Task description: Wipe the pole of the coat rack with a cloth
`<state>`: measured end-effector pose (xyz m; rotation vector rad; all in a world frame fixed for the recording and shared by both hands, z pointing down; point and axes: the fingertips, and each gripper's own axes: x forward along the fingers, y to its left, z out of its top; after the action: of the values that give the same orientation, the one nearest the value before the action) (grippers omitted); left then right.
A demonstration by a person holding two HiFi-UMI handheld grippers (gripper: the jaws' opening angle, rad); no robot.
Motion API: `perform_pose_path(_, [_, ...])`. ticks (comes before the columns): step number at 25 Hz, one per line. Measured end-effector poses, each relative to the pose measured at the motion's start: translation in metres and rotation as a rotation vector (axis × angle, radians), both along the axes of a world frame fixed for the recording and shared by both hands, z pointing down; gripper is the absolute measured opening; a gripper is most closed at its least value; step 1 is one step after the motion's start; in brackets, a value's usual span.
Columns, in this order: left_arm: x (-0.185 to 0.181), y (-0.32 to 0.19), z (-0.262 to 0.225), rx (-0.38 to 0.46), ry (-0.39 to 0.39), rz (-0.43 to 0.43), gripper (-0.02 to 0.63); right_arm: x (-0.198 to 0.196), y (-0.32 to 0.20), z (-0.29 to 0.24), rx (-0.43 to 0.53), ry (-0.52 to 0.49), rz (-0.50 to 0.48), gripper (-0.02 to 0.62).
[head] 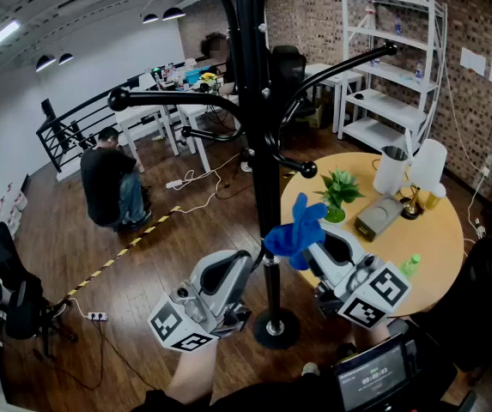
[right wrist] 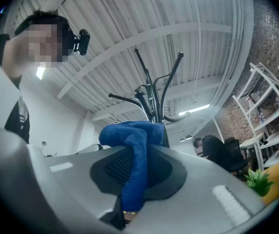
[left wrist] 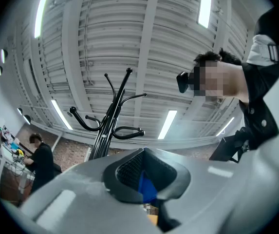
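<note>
Right gripper (head: 312, 249) is pinching the blue cloth (head: 297, 230) between its jaws and holding it against the black pole (head: 265, 178) of the coat rack, below the hooks; left gripper (head: 246, 266) is hovering just left of the pole, jaws pressed together

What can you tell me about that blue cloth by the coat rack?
The blue cloth looks like soft, fuzzy terry fabric, bunched up rather than spread flat. The right gripper has it clamped between its jaws, with a thick fold bulging past the tips and a strip trailing down between them. It is held in the air and seems to press against the lower part of the coat rack's black pole.
</note>
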<state>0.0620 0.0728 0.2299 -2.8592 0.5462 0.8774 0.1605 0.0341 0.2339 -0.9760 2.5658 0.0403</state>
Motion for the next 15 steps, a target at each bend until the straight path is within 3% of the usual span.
perform_pose_path(3, [0.037,-0.026,-0.014,0.007,0.014,-0.064,0.003,0.020,-0.027,-0.014,0.010,0.027,-0.074,0.051])
perform_pose_path(7, [0.064,-0.048,-0.030,0.052,-0.028,-0.185,0.003,0.021,-0.052,-0.034,0.079,0.099,-0.142,0.051])
perform_pose_path(15, [0.046,-0.064,-0.065,0.133,-0.060,-0.344,0.003,-0.020,-0.065,-0.060,0.134,0.206,-0.222,0.051])
